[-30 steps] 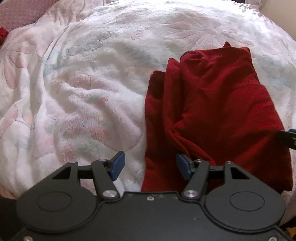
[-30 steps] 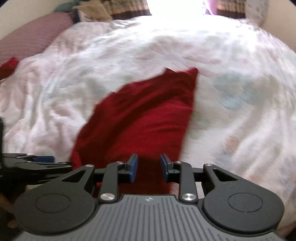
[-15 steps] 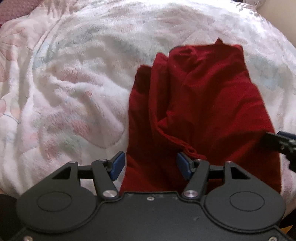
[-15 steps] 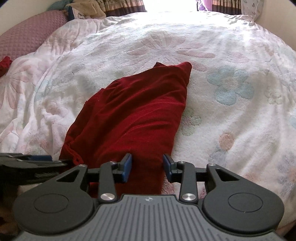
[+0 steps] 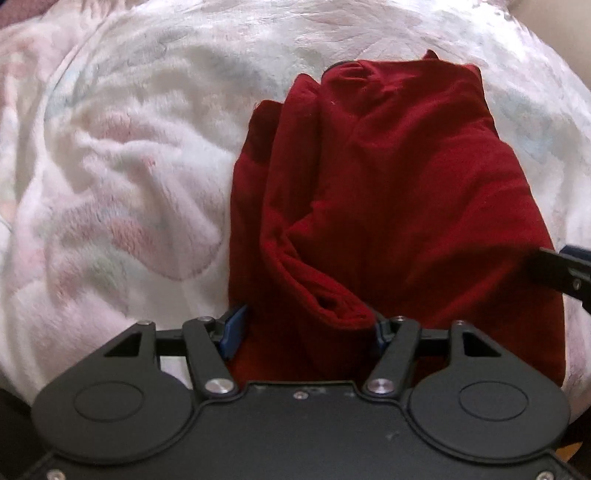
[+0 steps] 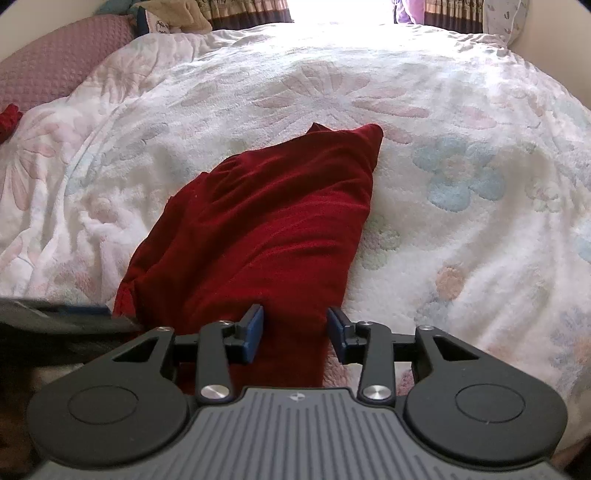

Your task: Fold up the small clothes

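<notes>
A dark red garment (image 5: 388, 192) lies folded lengthwise on the flowered white blanket (image 5: 122, 177). It also shows in the right wrist view (image 6: 266, 229). My left gripper (image 5: 306, 328) is open, its jaws on either side of the garment's near left corner, where a rolled hem sits. My right gripper (image 6: 295, 332) is open around the garment's near right corner, with cloth between the blue pads (image 6: 254, 328). The right gripper's arm shows at the right edge of the left wrist view (image 5: 565, 273).
The blanket (image 6: 461, 166) covers a bed that falls away on all sides. A mauve pillow (image 6: 55, 62) lies at the far left. Another red item (image 6: 9, 118) lies at the left edge. Curtains (image 6: 243, 9) and a bright window stand behind.
My left gripper moved right and forward so the garment's corner now sits between its jaws. My right gripper opened wider and moved forward over the garment's near right corner.
</notes>
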Demonstrator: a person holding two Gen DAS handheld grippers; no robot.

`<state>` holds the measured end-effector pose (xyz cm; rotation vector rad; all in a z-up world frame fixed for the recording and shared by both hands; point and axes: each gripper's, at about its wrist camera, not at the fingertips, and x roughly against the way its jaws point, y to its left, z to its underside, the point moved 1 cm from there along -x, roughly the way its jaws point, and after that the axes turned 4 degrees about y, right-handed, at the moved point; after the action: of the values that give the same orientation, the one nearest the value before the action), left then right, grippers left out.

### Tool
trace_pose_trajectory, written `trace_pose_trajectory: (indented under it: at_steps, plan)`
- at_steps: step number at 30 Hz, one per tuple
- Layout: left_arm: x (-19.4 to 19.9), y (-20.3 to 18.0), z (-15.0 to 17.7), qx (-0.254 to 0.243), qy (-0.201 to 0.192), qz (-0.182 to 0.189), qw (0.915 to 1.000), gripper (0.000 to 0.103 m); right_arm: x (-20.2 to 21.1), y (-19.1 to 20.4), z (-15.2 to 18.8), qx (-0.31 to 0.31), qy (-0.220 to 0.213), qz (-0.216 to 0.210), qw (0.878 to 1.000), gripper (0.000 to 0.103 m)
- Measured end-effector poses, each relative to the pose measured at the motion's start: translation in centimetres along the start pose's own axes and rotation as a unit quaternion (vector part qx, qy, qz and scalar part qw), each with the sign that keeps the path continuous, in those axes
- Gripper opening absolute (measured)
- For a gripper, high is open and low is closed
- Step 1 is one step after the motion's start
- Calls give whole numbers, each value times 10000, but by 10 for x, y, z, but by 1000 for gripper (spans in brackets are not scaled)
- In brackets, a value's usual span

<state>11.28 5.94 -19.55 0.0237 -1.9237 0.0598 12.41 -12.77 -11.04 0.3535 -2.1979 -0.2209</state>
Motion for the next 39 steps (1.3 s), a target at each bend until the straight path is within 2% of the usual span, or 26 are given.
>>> trace_pose_trajectory:
  at_steps: [1,2,3,4,5,10,15,21,25,27,30,32,33,34,36,39]
  plan:
    - [4,0,0,-83,-105,56,9999,56,0,-1,0,22,11,-17,10000,45]
    - [7,-1,1,-179,-205,108,9996,55,0,-1,0,34,19,-7,10000,45]
    - [10,-2,1,-216,-276,105,9993,44,0,0,0,42,19,11,10000,45]
    - [12,-2,2,-218,-299,169,9992,12,-1,0,0,47,29,9,10000,45]
    - [13,-2,2,-162,-275,290,9991,9,-1,-1,-1,52,35,4,10000,45]
    - [17,-4,3,-285,-354,216,9987,7,3,1,-1,99,21,-5,9999,45]
    - [30,3,7,-131,-507,215,9984,6,3,1,-1,113,20,1,9999,45]
    - [53,25,16,197,-737,-33,9971,6,19,7,-2,251,-98,-39,9996,45]
    - [51,22,30,131,-641,-347,9973,6,31,10,-7,345,-292,136,9989,45]
    - [39,13,36,-164,-496,-585,9969,6,32,8,-8,358,-330,187,9986,45]
    - [34,5,39,-315,-431,-699,9961,7,21,8,-6,343,-171,207,9990,45]
    - [44,13,34,-21,-484,-452,9978,13,7,7,-2,356,45,214,9991,45]
    - [48,18,32,133,-463,-338,9983,31,3,7,-1,364,107,224,9990,45]
    - [53,25,28,293,-469,-201,9983,43,3,8,1,347,122,231,9991,45]
    - [58,34,21,476,-516,109,9975,46,8,7,0,319,76,199,9993,45]
    - [51,35,10,606,-444,131,9971,51,13,5,-2,289,-55,244,9993,45]
